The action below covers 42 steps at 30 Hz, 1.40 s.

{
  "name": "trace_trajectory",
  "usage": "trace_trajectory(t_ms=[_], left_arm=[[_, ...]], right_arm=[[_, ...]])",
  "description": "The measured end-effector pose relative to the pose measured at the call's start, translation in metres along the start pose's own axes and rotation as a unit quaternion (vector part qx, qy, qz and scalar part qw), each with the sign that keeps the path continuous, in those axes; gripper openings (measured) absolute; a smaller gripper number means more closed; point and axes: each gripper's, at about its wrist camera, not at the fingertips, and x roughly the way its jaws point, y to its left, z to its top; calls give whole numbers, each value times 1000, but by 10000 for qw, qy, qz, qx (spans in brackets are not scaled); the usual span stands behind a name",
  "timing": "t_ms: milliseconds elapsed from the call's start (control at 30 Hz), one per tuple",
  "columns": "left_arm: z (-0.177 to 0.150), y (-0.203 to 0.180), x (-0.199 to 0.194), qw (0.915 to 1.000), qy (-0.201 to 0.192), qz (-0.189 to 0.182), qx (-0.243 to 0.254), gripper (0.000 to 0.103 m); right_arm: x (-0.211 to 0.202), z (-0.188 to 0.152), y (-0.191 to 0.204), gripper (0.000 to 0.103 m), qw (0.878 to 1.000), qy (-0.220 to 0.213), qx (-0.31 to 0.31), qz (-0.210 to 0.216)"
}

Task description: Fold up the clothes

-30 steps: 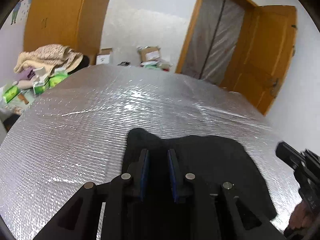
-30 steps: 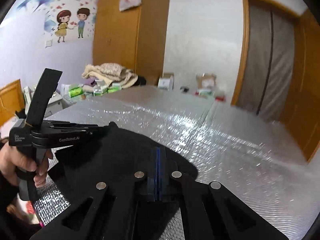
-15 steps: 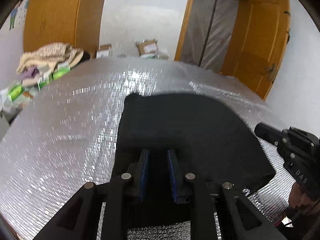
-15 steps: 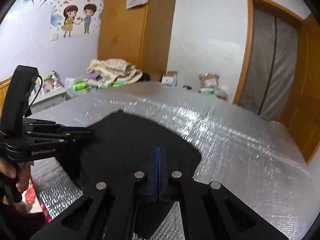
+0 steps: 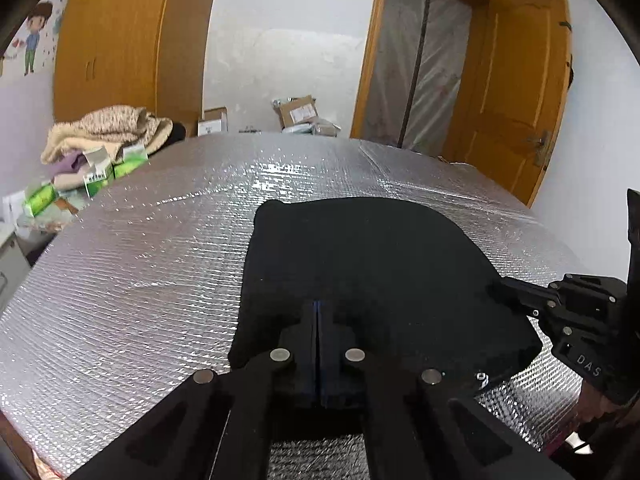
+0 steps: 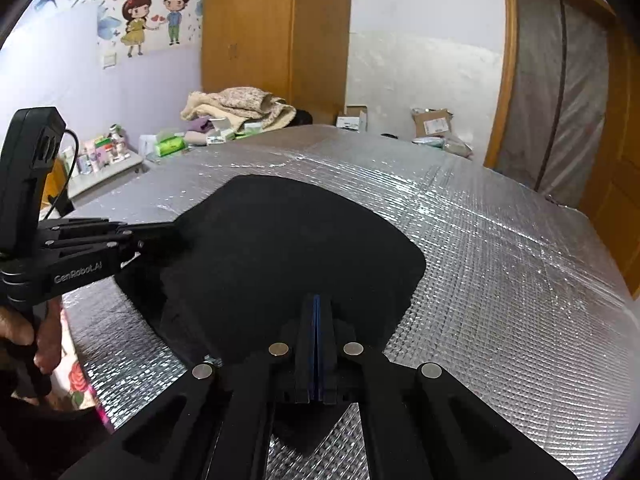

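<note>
A black garment lies spread on the silver quilted table, near its front edge. My left gripper is shut on the garment's near edge at its left side. My right gripper is shut on the garment's near edge at its right side. The right gripper also shows at the right of the left wrist view, and the left gripper shows at the left of the right wrist view; each meets the black cloth.
A heap of beige blankets and green boxes sits beyond the table's far left corner. Cardboard boxes stand against the far wall. A wooden wardrobe and an open door are behind. The table edge is close at the front.
My left gripper has gone from open to shut on the garment's near edge. The garment has been drawn out flatter and further across the table. The right gripper stayed shut.
</note>
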Motion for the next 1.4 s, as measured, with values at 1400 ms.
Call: trace_trajectory(t_ms=[1400], left_arm=[[-14, 23, 7, 9990, 331, 139, -263, 0]], right_arm=[[-12, -23, -38, 1, 9898, 557, 1119, 678]])
